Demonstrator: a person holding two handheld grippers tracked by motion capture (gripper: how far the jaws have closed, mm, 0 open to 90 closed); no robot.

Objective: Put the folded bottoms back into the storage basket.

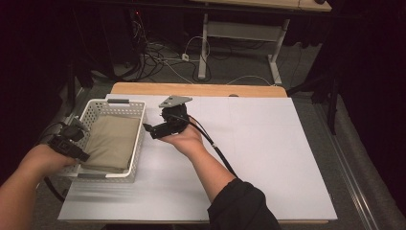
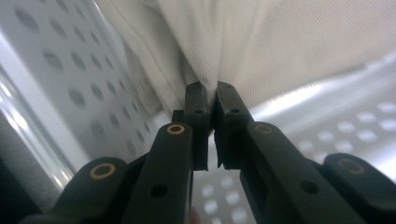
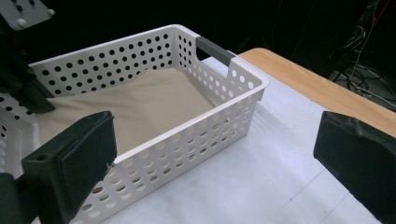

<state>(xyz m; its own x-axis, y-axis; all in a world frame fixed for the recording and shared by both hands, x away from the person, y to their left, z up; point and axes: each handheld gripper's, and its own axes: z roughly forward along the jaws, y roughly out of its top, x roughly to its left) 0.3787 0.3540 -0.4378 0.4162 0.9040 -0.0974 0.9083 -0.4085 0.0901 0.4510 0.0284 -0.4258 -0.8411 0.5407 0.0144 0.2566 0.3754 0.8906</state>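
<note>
We pinch the cloth [image 2: 261, 46] with our left gripper [image 2: 211, 100] inside the basket [image 1: 136, 143] at nine o'clock; our right gripper [image 3: 210, 154], jaws wide, holds nothing beside it

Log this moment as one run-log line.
left gripper: shut on folded beige cloth | white perforated basket: holds cloth | right gripper: open

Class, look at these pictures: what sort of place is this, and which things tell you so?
Probably a lab or workshop test bench: a table under a plain white sheet, loose cables on the floor behind it, and a desk frame further back.
</note>
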